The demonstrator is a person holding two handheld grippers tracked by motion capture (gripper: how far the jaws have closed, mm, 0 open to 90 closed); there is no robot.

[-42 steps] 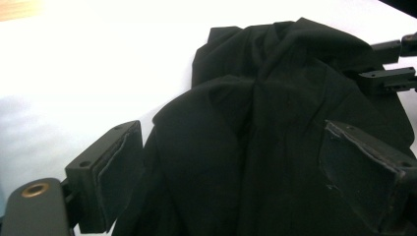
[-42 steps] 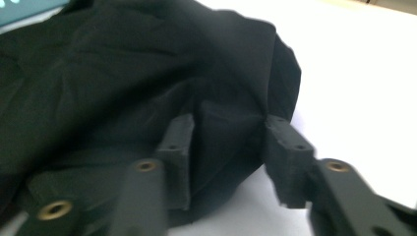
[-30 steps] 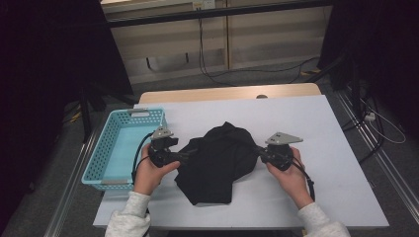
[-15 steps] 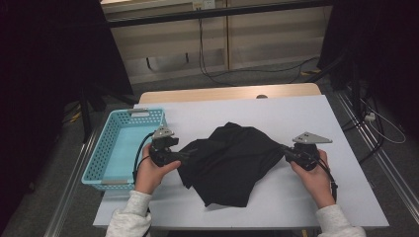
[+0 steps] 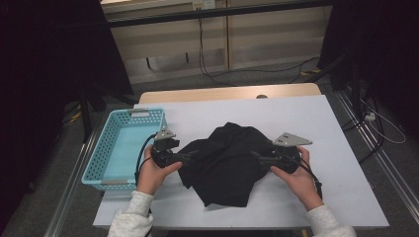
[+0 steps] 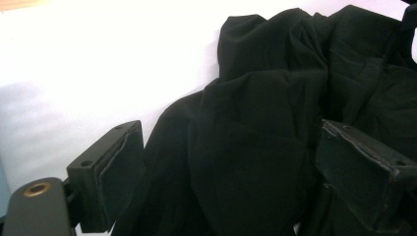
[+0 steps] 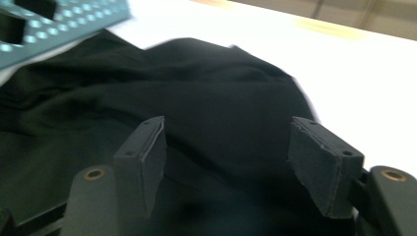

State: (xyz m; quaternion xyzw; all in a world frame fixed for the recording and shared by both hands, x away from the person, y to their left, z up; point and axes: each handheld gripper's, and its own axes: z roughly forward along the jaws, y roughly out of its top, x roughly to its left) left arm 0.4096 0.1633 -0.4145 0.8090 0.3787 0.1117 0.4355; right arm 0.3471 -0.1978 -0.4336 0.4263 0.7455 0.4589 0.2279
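Cloth (image 5: 227,165), soft and limp, lies bunched mid-table, left gripper (image 5: 190,157) gaping at its nine o'clock edge, right gripper (image 5: 257,159) just opening, unclamped, at three o'clock—pinch a hem.
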